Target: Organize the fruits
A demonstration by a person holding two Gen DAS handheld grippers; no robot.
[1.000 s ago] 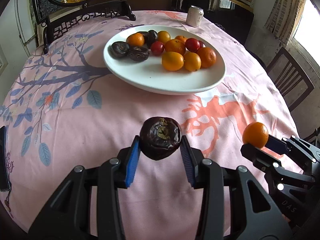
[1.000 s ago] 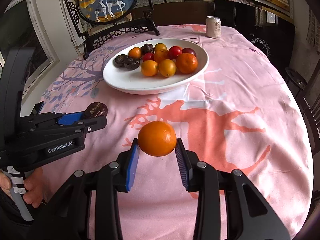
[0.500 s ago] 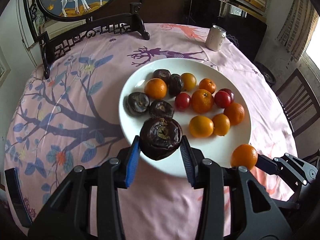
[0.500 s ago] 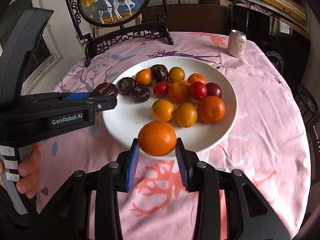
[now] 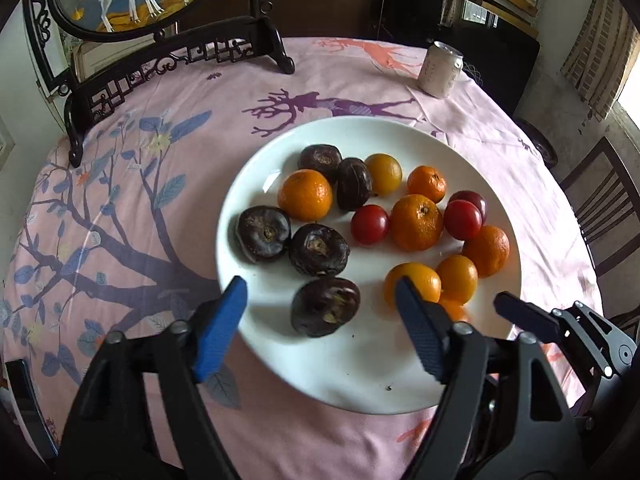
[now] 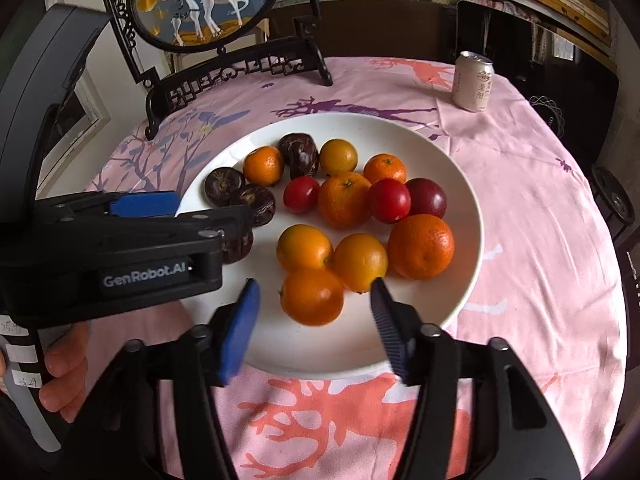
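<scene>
From the left wrist view, the left gripper (image 5: 320, 316) has spread its fingers and let go of the dark fruit (image 5: 325, 306), which now lies between them on the near part of the white plate (image 5: 360, 376), just beside two other dark fruits. A can (image 5: 440, 70) stands far right on the pink tablecloth (image 5: 160, 184).

From the right wrist view, the right gripper (image 6: 314, 322) is likewise spread, its orange (image 6: 312, 296) released onto the plate's near side, touching two yellow-orange fruits. The left gripper's body covers the plate's left edge; a framed screen (image 6: 204, 0) stands far left.
</scene>
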